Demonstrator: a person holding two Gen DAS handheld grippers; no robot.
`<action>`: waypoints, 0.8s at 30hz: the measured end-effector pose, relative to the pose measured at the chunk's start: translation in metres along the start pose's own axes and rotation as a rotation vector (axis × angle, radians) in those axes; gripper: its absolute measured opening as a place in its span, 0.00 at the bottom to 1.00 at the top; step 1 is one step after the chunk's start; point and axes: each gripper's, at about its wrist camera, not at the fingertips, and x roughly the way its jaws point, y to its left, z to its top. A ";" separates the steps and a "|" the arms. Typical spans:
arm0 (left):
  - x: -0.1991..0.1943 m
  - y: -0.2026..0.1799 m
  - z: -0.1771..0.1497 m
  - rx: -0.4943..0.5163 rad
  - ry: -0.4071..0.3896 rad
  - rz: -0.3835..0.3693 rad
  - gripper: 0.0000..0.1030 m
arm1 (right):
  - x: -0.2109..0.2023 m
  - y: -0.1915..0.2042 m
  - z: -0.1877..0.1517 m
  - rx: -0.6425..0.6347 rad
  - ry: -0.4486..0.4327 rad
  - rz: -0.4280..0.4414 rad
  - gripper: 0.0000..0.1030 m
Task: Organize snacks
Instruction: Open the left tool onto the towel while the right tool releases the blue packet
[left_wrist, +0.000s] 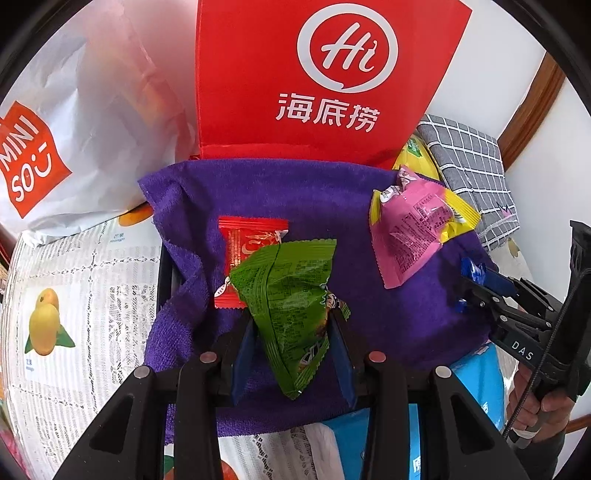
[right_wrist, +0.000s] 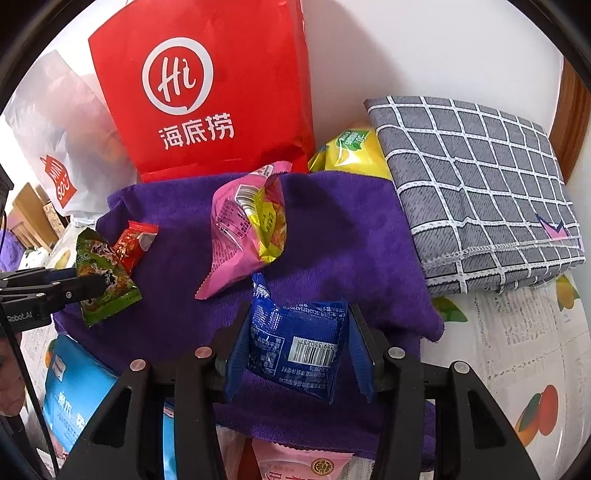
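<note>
My left gripper (left_wrist: 293, 321) is shut on a green snack packet (left_wrist: 288, 291), which hangs over a purple towel (left_wrist: 258, 192). Just beyond the green packet, a red snack packet (left_wrist: 251, 251) lies on the towel. My right gripper (right_wrist: 299, 314) is shut on a blue snack packet (right_wrist: 295, 343) with a barcode, above the towel (right_wrist: 351, 240). A pink packet (right_wrist: 229, 229) lies on a yellow one (right_wrist: 271, 225) in the middle of the towel. In the left wrist view the right gripper (left_wrist: 469, 284) is at the towel's right edge. In the right wrist view the left gripper (right_wrist: 99, 284) is at the left.
A red paper bag (left_wrist: 314, 74) stands behind the towel, a white Miniso bag (left_wrist: 55, 147) to its left. A folded grey checked cloth (right_wrist: 480, 184) and a yellow bag (right_wrist: 351, 151) lie at the right. A blue tissue pack (right_wrist: 74, 398) and a pink packet (right_wrist: 303, 461) sit near the front.
</note>
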 end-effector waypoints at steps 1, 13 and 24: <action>0.000 -0.001 0.000 0.001 0.001 0.002 0.36 | 0.001 0.000 0.000 -0.001 0.002 -0.001 0.49; -0.021 0.001 -0.001 -0.033 -0.044 -0.021 0.66 | -0.013 0.004 0.001 -0.002 -0.005 -0.013 0.68; -0.065 0.002 -0.021 -0.037 -0.080 -0.019 0.67 | -0.073 0.014 0.000 0.019 -0.075 -0.004 0.79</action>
